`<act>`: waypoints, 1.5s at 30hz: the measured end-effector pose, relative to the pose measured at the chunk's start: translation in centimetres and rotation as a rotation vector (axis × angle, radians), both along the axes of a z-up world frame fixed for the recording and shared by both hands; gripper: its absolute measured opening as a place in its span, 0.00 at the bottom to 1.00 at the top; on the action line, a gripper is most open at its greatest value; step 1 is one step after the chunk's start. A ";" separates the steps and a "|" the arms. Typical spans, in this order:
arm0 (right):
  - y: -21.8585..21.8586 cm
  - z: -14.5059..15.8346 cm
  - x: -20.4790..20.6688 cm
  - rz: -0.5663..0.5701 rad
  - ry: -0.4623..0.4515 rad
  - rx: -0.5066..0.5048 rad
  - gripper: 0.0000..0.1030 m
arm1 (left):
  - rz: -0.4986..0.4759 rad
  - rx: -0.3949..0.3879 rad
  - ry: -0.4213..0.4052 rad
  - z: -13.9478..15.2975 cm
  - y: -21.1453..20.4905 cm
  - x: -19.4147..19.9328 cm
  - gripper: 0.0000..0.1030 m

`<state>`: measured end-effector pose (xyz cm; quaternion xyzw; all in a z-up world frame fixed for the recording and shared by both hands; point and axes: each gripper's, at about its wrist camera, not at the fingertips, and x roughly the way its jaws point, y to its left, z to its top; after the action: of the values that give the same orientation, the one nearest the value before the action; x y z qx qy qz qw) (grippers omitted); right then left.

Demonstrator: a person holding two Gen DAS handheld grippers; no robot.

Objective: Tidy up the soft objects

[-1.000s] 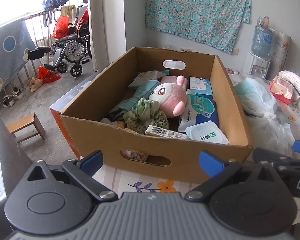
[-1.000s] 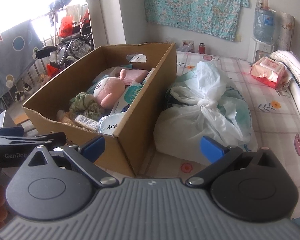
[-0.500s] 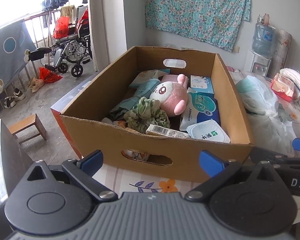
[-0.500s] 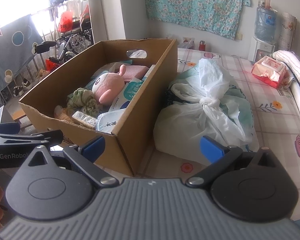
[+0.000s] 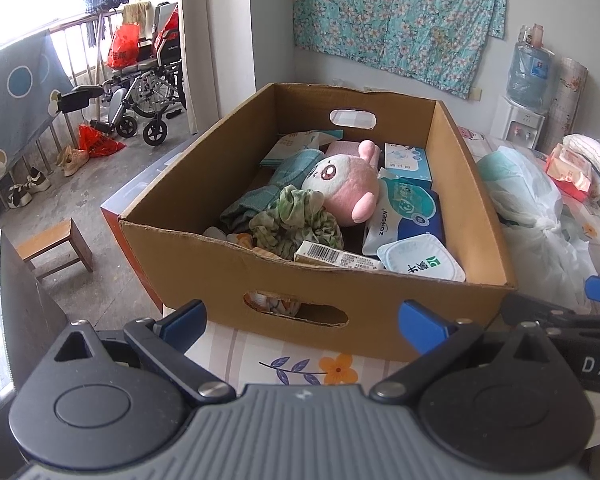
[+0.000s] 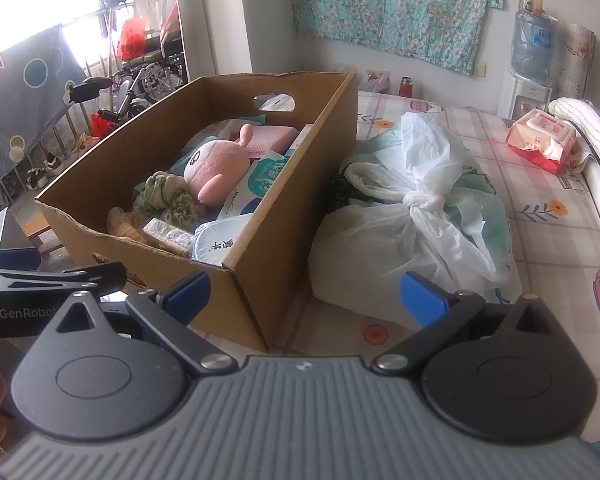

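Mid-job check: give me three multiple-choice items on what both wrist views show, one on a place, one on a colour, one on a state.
1. Where is the knotted plastic bag?
A. inside the cardboard box
B. on the bed beside the box
C. on the floor

2. What colour is the plush toy in the box, mainly?
A. pink
B. yellow
C. black

3. How are the left tongs and the right tongs?
A. both shut on cloth
B. one holds the plush
C. both open, holding nothing

Answers: 1 B, it lies on the patterned sheet at the box's right wall. 2 A, pink body with a white face. 3 C, blue tips stand apart and bare.
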<state>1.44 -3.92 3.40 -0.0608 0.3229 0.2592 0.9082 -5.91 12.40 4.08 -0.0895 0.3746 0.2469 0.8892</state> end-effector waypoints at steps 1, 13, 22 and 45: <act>0.0 0.0 0.0 0.001 0.001 0.000 0.99 | 0.000 0.000 0.001 0.0 0.1 0.0 1.00; 0.2 -0.3 0.5 0.005 0.020 0.003 0.99 | 0.008 -0.003 0.015 -0.2 0.2 0.1 1.00; 0.2 -0.6 0.7 0.005 0.030 0.006 0.99 | 0.009 -0.005 0.017 -0.2 0.2 0.2 1.00; 0.2 -0.8 0.9 0.007 0.048 0.011 0.99 | 0.013 -0.006 0.023 -0.4 0.2 0.1 0.99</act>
<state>2.32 -3.77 2.59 -0.0506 0.3430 0.2656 0.8996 -5.84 12.62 3.72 -0.0917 0.3848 0.2524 0.8831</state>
